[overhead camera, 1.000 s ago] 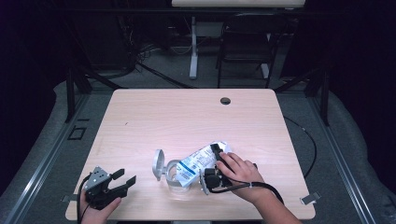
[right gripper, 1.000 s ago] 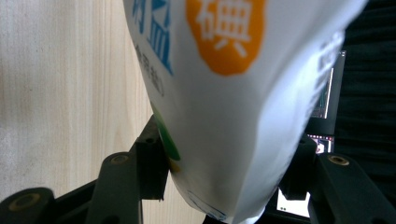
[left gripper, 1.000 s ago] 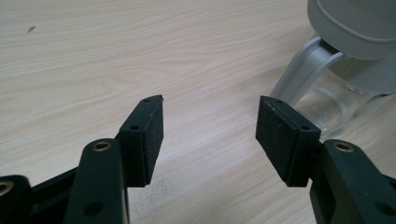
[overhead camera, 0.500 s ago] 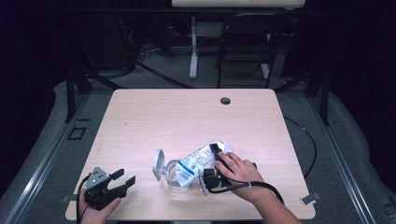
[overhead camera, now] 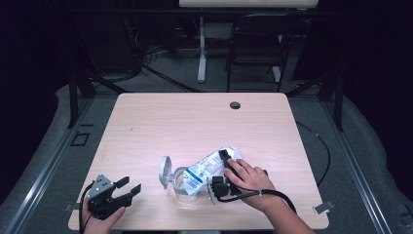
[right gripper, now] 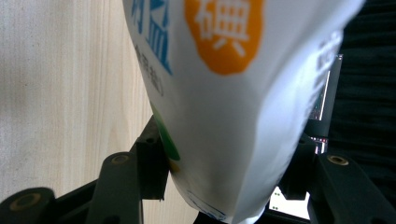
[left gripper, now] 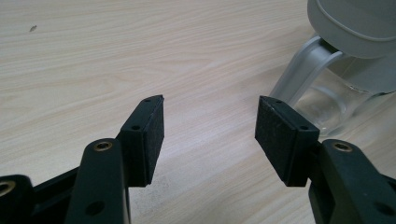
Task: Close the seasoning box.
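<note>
**Ana:** Pouch first: where does it lie? It looks like a white printed bag with blue lettering, down near the front edge of the table.

**Ben:** Yes, and its long axis runs on a slant, from the person's right and farther back toward the left and nearer. The low end points into the mouth of the clear jar, which lies on its side with the grey flip lid swung open to the left.

**Ana:** Which gripper has it?

**Ben:** The right gripper. In the right gripper view the pouch sits between the two black jaws, which stand wide and press against its sides, so it is grasped across its width at the upper end. The right hand lies over the gripper, forearm coming in from the bottom right, tool pointing left toward the jar.

**Ana:** And the other one?

**Ben:** The left gripper sits low at the table's front left corner, jaws spread with nothing between them. In the left gripper view the jar is ahead and to the right of its pads, near but apart.

**Ana:** So the coming move turns on that line between pouch and jar mouth.

**Ben:** Probably. The right hand seems set to tip or push the contents along that axis, and the left is the nearer one to steady the jar.
</note>
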The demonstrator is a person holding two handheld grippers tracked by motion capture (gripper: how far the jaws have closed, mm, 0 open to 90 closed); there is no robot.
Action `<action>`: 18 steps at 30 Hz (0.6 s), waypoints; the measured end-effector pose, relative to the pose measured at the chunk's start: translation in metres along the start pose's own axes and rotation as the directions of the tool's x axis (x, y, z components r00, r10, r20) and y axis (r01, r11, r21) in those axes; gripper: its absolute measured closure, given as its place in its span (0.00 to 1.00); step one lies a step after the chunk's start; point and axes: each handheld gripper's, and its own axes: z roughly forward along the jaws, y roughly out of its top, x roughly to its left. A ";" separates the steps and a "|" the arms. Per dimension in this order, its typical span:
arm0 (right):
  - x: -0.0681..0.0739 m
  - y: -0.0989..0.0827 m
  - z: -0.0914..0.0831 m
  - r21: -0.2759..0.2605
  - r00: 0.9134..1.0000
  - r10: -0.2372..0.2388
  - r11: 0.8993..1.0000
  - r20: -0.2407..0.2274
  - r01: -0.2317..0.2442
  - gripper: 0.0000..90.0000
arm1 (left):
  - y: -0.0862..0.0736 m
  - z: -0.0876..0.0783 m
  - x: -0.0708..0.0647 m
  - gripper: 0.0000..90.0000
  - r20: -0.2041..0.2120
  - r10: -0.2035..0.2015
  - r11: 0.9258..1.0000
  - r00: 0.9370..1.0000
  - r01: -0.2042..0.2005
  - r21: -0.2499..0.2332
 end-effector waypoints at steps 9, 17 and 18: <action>-0.002 0.002 0.000 0.012 1.000 -0.008 1.000 -0.004 0.008 0.52 | 0.000 0.000 0.000 0.48 -0.002 -0.001 1.000 1.000 0.001 -0.006; -0.002 0.003 0.000 0.020 1.000 -0.027 0.999 0.005 0.027 0.52 | -0.001 0.001 0.000 0.48 0.001 -0.001 1.000 1.000 0.001 -0.003; -0.003 0.004 -0.001 0.034 0.999 -0.040 0.999 0.004 0.040 0.52 | -0.001 0.001 0.000 0.48 0.001 -0.001 1.000 1.000 0.001 0.000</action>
